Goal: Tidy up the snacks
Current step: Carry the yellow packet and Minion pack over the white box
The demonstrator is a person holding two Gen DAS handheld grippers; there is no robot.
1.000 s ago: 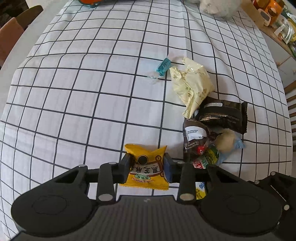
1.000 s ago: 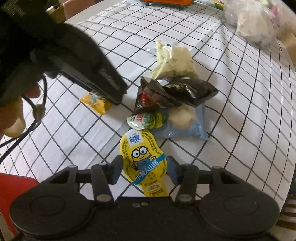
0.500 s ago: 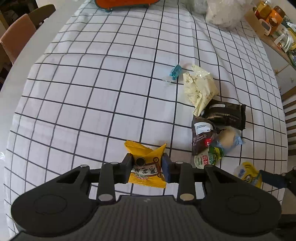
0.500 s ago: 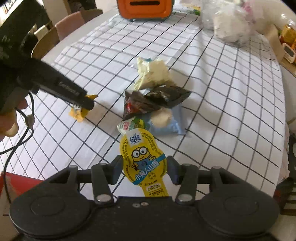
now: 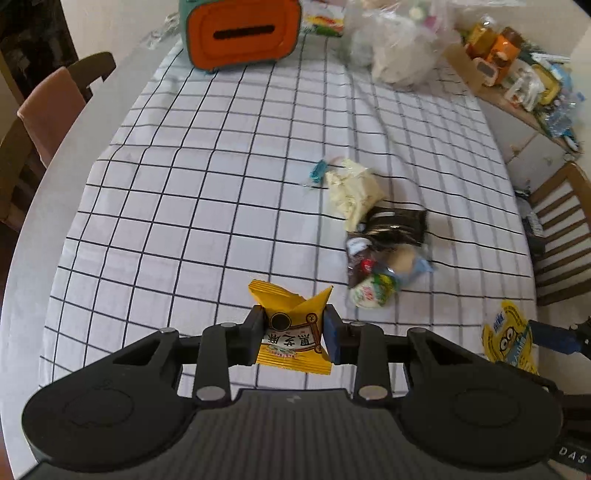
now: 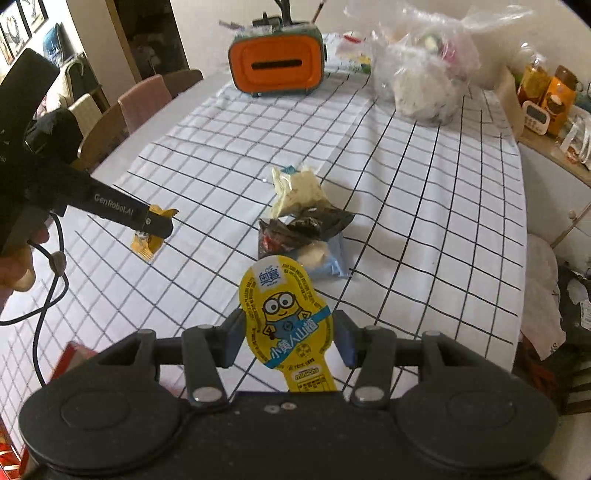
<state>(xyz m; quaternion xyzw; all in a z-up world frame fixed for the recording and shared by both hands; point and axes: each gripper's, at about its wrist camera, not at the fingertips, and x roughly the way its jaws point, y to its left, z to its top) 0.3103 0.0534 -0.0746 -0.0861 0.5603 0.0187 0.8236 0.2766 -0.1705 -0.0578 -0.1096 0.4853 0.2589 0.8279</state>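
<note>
— Both tools are sitting higher over the tabletop (image 5: 155,206) than a second ago, and the orange box (image 5: 242,31) at the far end is now coming into view.

— What is the left tool (image 5: 294,332) gripping?

— Its jaws are clamping the orange-yellow snack packet (image 5: 290,338) by its sides; the packet is hanging between the fingers, clear of the checked cloth.

— And further right?

— The loose pile is lying on the cloth ahead and to the right of that tool: a cream packet (image 5: 352,192), a dark wrapper (image 5: 397,223) and a pale blue packet (image 6: 327,258) touching one another, with a small blue candy (image 5: 317,171) just beside the cream one.

— The right tool (image 6: 289,341)?

— It is pinching the yellow cartoon-printed snack (image 6: 286,317) between its fingers, upright, nearer than the pile.
</note>
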